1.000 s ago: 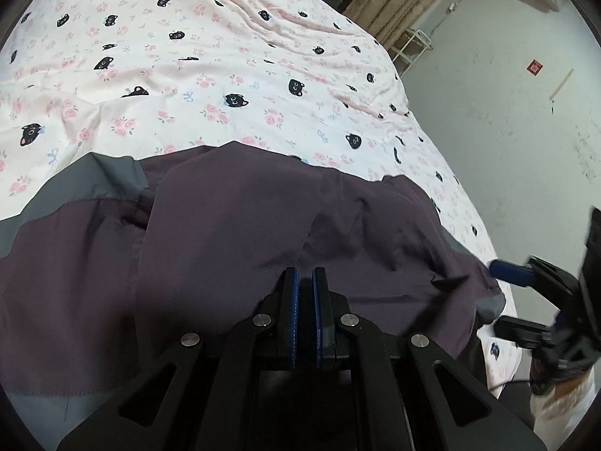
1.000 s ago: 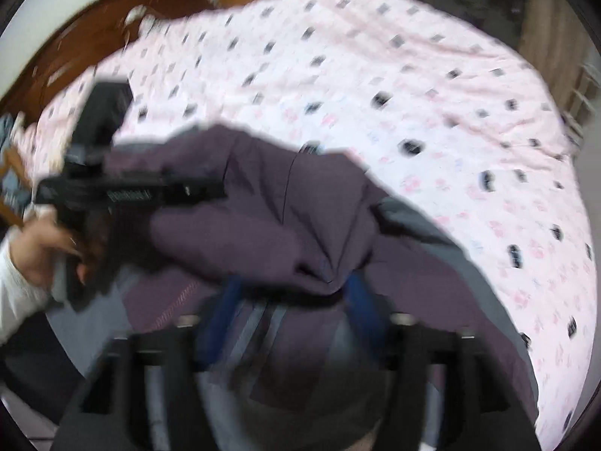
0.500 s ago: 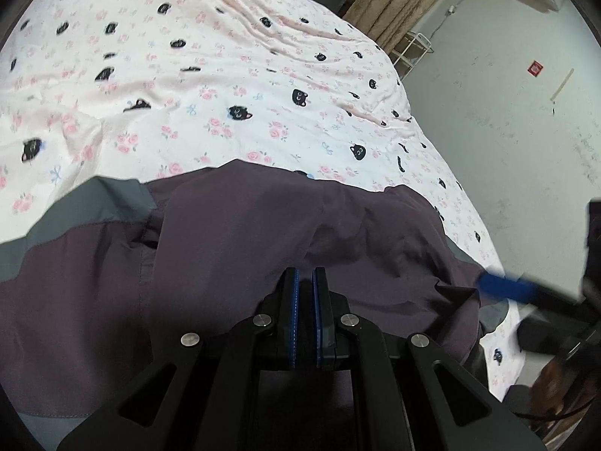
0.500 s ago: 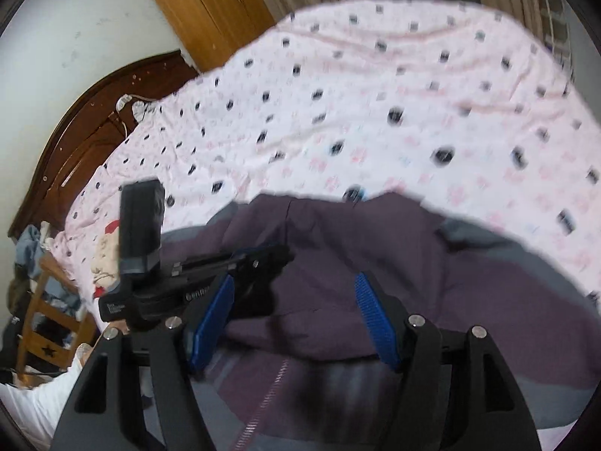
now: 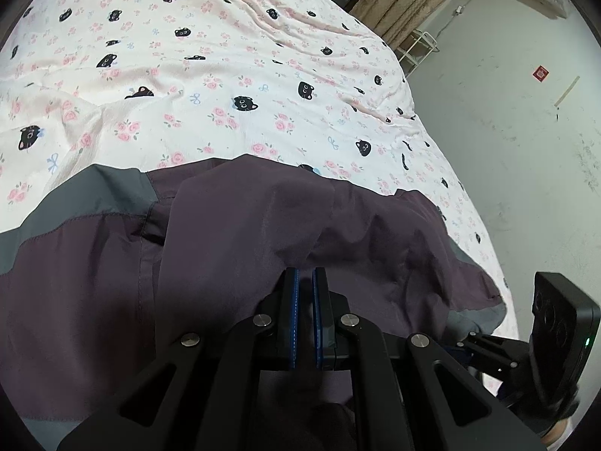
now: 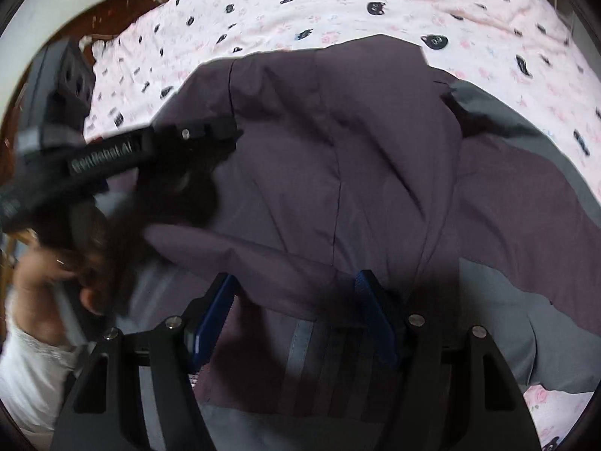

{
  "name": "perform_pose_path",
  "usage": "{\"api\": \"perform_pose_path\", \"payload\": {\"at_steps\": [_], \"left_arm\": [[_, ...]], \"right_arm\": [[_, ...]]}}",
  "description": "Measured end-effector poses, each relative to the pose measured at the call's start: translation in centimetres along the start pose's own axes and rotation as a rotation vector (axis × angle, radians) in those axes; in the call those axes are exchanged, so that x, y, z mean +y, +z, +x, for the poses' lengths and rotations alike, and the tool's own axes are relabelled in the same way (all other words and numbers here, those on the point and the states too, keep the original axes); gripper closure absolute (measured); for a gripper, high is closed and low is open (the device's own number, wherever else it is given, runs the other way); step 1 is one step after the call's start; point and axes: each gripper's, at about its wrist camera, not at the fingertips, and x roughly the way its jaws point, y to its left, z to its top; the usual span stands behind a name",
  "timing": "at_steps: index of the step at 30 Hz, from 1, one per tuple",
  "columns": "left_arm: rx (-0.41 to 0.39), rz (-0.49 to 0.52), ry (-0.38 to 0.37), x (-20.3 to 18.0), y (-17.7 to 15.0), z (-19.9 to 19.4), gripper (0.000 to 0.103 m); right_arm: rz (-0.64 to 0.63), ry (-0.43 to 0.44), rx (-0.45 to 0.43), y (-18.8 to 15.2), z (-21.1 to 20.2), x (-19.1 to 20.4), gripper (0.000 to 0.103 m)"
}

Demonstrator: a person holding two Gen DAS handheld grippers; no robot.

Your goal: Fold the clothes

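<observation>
A purple jacket with grey panels [image 5: 244, 248] lies rumpled on the near part of a bed, seen from above as the jacket [image 6: 357, 173] in the right wrist view. My left gripper [image 5: 306, 274] is shut, and a fold of the purple cloth runs up into its blue pads. From the right wrist, that left gripper [image 6: 210, 135] reaches in from the left onto the jacket's folded part. My right gripper [image 6: 296, 293] hangs open just over the jacket's near edge, with cloth below the gap and neither pad pressing on it. Its black body [image 5: 559, 323] shows at the lower right of the left wrist view.
The pink bedsheet with black cat faces [image 5: 225, 75] stretches far beyond the jacket. A dark wooden headboard [image 6: 112, 11] stands at the upper left. A bare wall [image 5: 507, 150] and a white wire rack [image 5: 417, 45] lie past the bed's right edge. A person's hand [image 6: 49, 274] and white sleeve [image 6: 26, 357] hold the left gripper.
My right gripper has rolled and dropped closer to the jacket, jaws still wide. In the left wrist view its blue finger has gone from sight. The left gripper stays shut in place.
</observation>
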Motion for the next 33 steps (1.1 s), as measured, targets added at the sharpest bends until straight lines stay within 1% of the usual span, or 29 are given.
{"api": "perform_pose_path", "payload": {"at_steps": [2,4,7,10,11,13,14,17,18,20,22,24,29,31,33], "left_arm": [[0.000,0.003,-0.009,-0.3,0.0,-1.0,0.097],[0.001,0.008,-0.018,-0.7,0.1,-2.1,0.096],[-0.005,0.056,-0.009,-1.6,-0.5,-4.2,0.091],[0.021,0.097,0.007,-2.5,-1.5,-5.4,0.088],[0.034,0.105,0.002,-2.7,-1.8,-5.7,0.088],[0.066,0.132,-0.014,-3.4,-2.5,-5.9,0.088],[0.083,0.151,-0.022,-3.9,-2.9,-5.8,0.088],[0.136,0.203,0.006,-4.9,-4.0,-4.8,0.088],[0.156,0.214,0.012,-5.1,-4.3,-4.3,0.088],[0.193,0.222,0.011,-5.2,-4.8,-3.5,0.088],[0.230,0.232,0.025,-5.2,-5.3,-2.5,0.088],[0.257,0.236,0.040,-5.2,-5.8,-1.7,0.088],[0.321,0.234,0.056,-4.7,-6.7,-0.3,0.088],[0.332,0.241,0.062,-4.7,-6.9,-0.1,0.088],[0.340,0.243,0.057,-4.8,-6.9,-0.3,0.088]], "right_arm": [[-0.025,-0.011,-0.010,0.0,-0.6,0.8,0.033],[-0.047,0.001,-0.020,0.2,-1.6,1.3,0.033],[-0.091,0.081,-0.067,0.4,-4.3,2.2,0.033],[-0.110,0.168,-0.100,0.5,-6.5,2.7,0.033],[-0.113,0.167,-0.114,0.6,-7.1,2.8,0.033],[-0.122,0.124,-0.133,1.1,-7.5,3.1,0.033],[-0.128,0.088,-0.140,1.7,-7.4,2.9,0.035],[-0.141,-0.042,-0.147,2.1,-6.9,3.4,0.036],[-0.142,-0.070,-0.150,2.2,-6.7,3.4,0.036],[-0.140,-0.083,-0.158,2.3,-6.1,3.2,0.036],[-0.147,-0.064,-0.139,2.3,-5.1,3.3,0.036],[-0.168,-0.067,-0.091,2.1,-3.7,3.4,0.036],[-0.184,-0.144,-0.014,1.2,-0.5,2.4,0.038],[-0.169,-0.129,0.006,0.8,0.4,1.7,0.038],[-0.172,-0.118,0.001,0.5,0.5,1.6,0.038]]}}
